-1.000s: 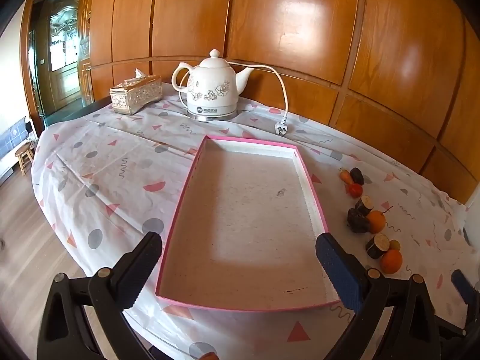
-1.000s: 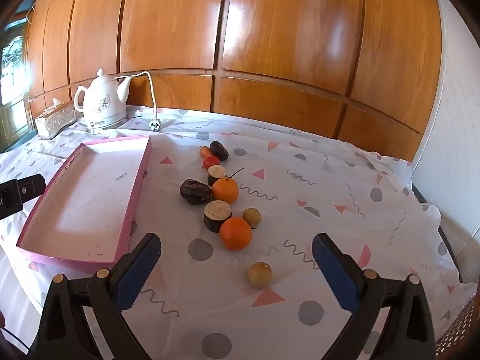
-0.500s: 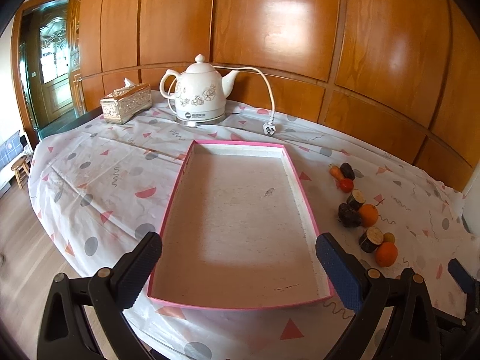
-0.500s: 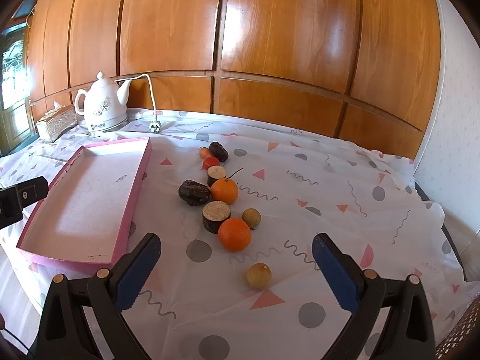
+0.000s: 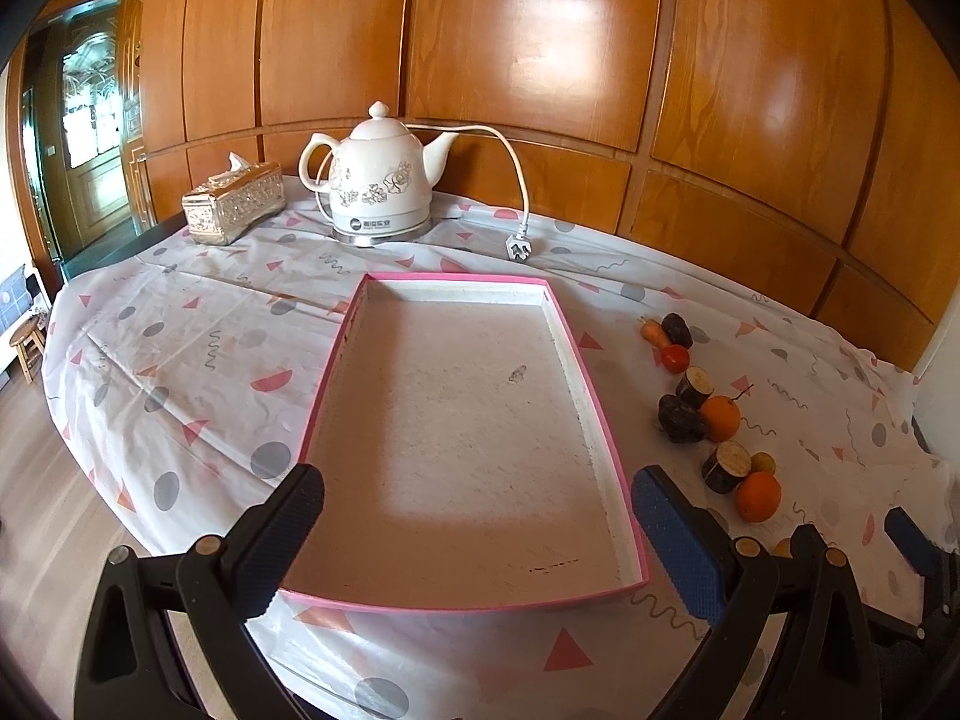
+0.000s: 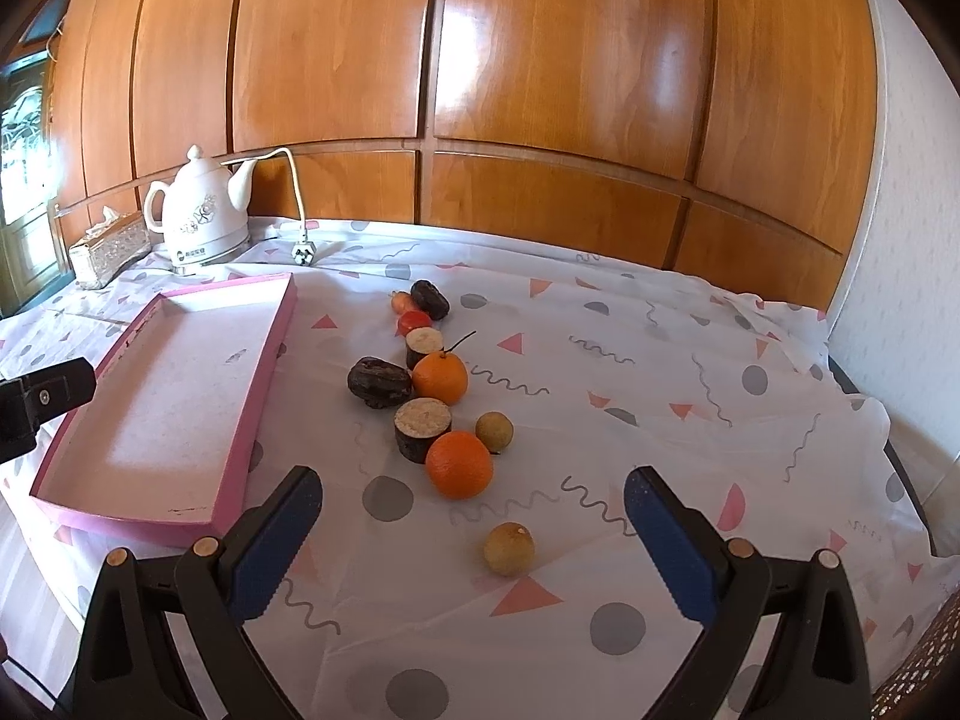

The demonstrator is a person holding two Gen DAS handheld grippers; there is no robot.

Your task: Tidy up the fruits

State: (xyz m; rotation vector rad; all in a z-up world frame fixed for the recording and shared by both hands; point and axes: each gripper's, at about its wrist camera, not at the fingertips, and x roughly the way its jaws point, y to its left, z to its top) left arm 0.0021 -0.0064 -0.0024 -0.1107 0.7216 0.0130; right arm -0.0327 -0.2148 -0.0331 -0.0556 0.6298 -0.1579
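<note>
Both grippers, left gripper (image 5: 474, 531) and right gripper (image 6: 465, 531), are held wide open and empty, with the pink tray (image 5: 600, 414) just ahead of the left and the fruits (image 6: 447, 381) ahead of the right, the far small ones being hard to identify.
</note>
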